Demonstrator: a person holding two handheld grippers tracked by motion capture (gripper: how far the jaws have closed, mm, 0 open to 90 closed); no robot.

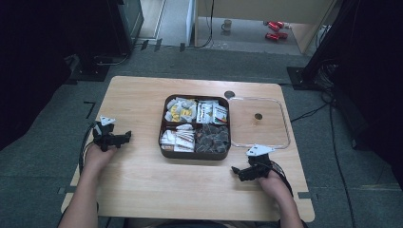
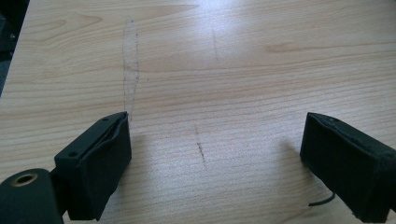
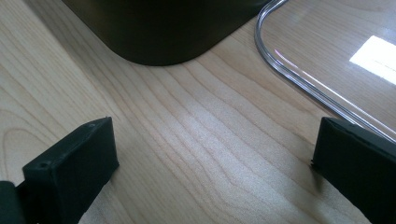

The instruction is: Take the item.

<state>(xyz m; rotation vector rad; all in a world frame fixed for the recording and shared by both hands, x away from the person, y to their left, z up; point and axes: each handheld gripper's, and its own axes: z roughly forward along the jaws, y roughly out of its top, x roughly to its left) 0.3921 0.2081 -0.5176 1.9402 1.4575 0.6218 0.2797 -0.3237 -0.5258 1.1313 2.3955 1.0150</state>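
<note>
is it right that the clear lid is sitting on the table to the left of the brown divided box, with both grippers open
Not quite. The clear lid lies on the table to the right of the brown divided box, as the high view shows. Left gripper and right gripper are both open.

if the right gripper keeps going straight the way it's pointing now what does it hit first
Probably the rounded near corner of the dark brown four-compartment box. The right gripper, jaws open, points across bare wooden table at it. The clear plastic lid lies just to one side, close by one jaw, so depth leaves some doubt.
</note>
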